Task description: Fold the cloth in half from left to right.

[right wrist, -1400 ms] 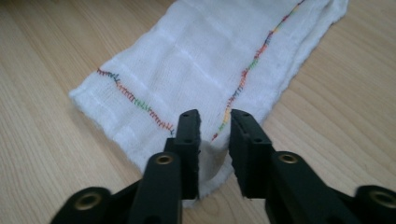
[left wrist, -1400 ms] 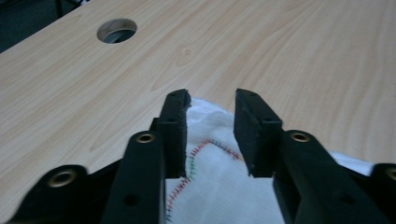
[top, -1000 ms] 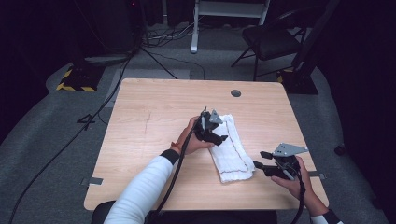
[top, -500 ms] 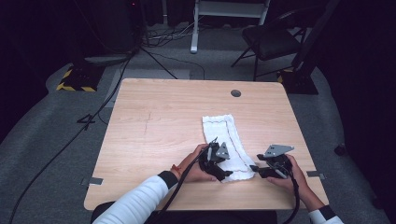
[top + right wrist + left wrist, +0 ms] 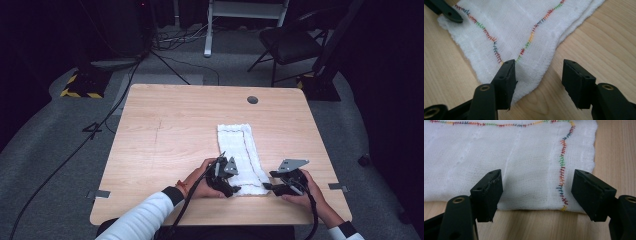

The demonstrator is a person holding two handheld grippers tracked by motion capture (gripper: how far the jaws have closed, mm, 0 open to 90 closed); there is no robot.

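Observation:
A folded white cloth [image 5: 242, 150] with multicoloured stitching lies flat on the wooden table [image 5: 165, 130], running away from me. My left gripper [image 5: 234, 189] is low at the cloth's near left corner; in the left gripper view it [image 5: 536, 182] is open, its jaws straddling the stitched edge of the cloth [image 5: 524, 157]. My right gripper [image 5: 268, 186] is at the near right corner. In the right gripper view it [image 5: 539, 67] is open, its jaws have just closed a little, and the cloth's [image 5: 524, 25] corner lies between them unpinched. The left gripper's jaw tip [image 5: 447, 12] shows beyond.
A round grommet [image 5: 252, 100] sits near the table's far edge. Behind the table stand a black chair [image 5: 290, 45] and a white stand [image 5: 245, 10], with cables [image 5: 100, 125] across the grey floor. Bare wood lies left of the cloth.
My left gripper has come from the cloth's far end down to its near left corner. The right gripper has shifted left and lower to the near right corner. The cloth lies flat.

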